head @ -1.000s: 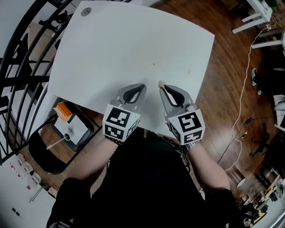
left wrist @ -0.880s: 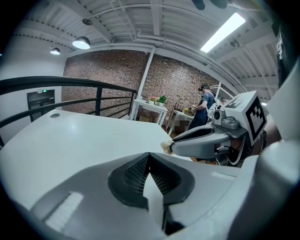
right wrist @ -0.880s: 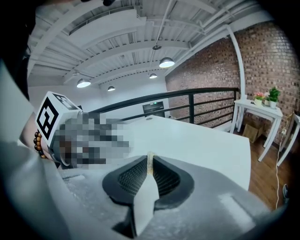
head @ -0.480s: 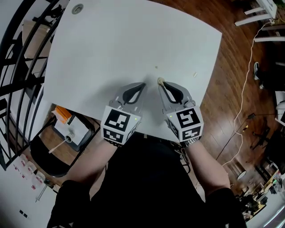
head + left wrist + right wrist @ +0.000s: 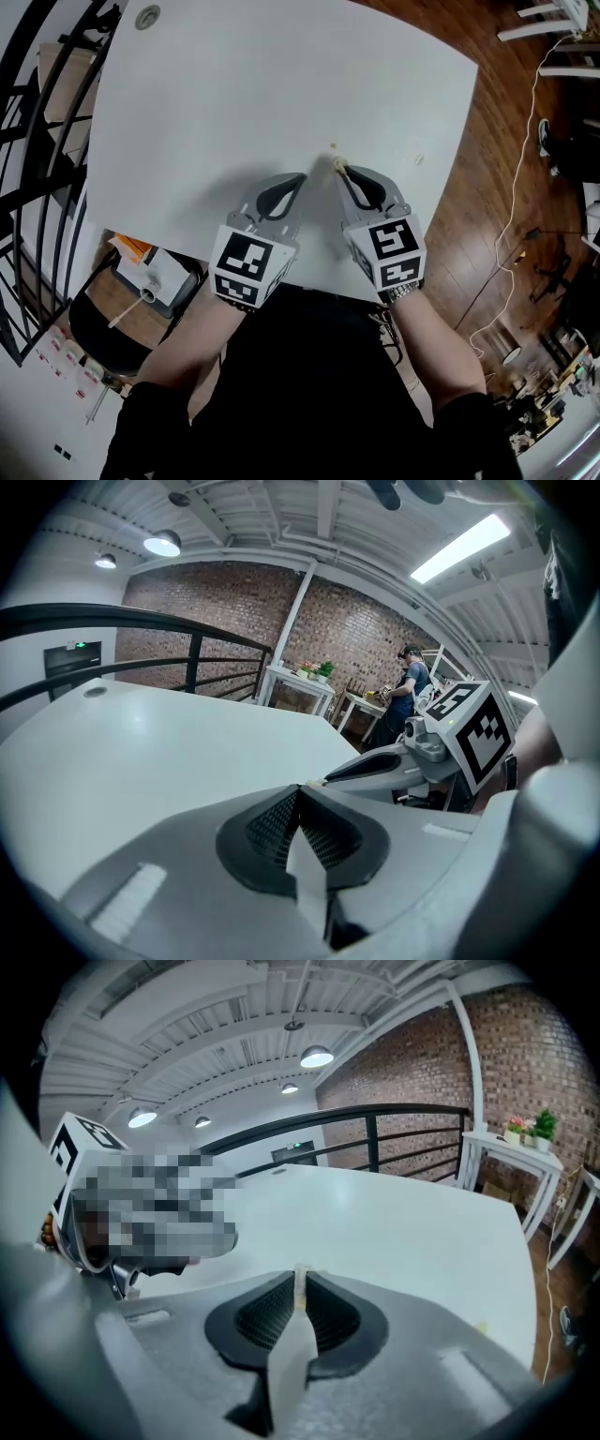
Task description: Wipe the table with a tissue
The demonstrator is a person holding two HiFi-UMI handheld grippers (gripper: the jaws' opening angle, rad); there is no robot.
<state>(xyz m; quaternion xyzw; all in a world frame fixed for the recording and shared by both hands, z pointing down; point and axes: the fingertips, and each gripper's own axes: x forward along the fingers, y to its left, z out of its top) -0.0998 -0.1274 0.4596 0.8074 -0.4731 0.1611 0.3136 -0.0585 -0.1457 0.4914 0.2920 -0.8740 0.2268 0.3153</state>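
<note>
1. Holding both grippers low over the near edge of the white table [image 5: 234,84], you have them side by side in the lower middle of the head view. Their tips are near each other but apart.
2. Your right gripper [image 5: 343,172] has its jaws pressed together on a small cream scrap of tissue [image 5: 339,165]. In the right gripper view, the tissue [image 5: 300,1286] shows as a thin strip pinched at the very tip of the jaws.
3. The tissue is down at the tabletop, a little right of centre in the head view. You cannot tell from these views whether it actually presses on the surface.
4. Your left gripper [image 5: 298,180] has its jaws closed against each other. The left gripper view shows nothing caught between them.
5. Two tiny pale specks lie on the table. One speck [image 5: 333,147] is just above the tissue, and the other speck [image 5: 419,159] is off toward the table's right edge.
6. A round grommet [image 5: 147,15] sits in the table's corner at the upper left of the frame, and wooden floor [image 5: 478,234] fills the right side.
</note>
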